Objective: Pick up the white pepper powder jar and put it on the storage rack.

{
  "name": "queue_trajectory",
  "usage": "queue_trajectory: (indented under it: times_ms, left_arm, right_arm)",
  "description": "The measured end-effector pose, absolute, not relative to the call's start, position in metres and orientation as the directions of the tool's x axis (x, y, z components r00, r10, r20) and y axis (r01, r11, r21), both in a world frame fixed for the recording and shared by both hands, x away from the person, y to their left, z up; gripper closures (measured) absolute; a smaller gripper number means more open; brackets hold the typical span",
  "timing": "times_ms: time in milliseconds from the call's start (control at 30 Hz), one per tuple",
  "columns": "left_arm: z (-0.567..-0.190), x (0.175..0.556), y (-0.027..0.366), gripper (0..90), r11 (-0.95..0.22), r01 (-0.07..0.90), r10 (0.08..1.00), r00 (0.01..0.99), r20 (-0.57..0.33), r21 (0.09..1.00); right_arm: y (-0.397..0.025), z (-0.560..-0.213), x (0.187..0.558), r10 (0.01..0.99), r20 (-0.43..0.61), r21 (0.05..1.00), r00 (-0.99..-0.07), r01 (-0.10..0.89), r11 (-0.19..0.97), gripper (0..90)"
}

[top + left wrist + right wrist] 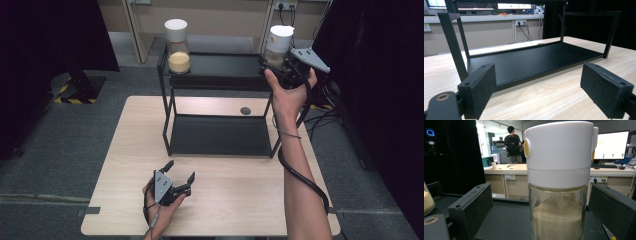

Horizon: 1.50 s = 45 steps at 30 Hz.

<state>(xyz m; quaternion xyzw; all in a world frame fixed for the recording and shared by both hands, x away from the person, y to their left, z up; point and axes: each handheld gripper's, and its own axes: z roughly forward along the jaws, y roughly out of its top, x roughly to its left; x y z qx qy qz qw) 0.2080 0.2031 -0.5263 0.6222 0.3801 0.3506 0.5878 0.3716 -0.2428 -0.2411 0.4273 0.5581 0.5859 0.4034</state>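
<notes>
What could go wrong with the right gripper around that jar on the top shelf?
1. The right gripper is open around the right jar, which stands near the shelf's right end; a nudge might tip it off.
2. The jaws sit at the glass below the white lid, so a weak squeeze might slip.

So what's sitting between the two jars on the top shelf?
Nothing: in the high view the top shelf is bare between the left jar and the right jar.
</notes>
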Motion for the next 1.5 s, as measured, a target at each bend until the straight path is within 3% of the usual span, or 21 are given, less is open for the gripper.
queue_trajectory:
  times_ms: [1500]
  left_arm:
    - [-0.527,0.207,0.203,12.7,-0.021,0.054,0.886,0.464,-0.007,0.998]
  right_arm:
    - [-0.253,-0.300,0.324,0.935,0.021,1.000,-0.354,-0.005,-0.025,5.8]
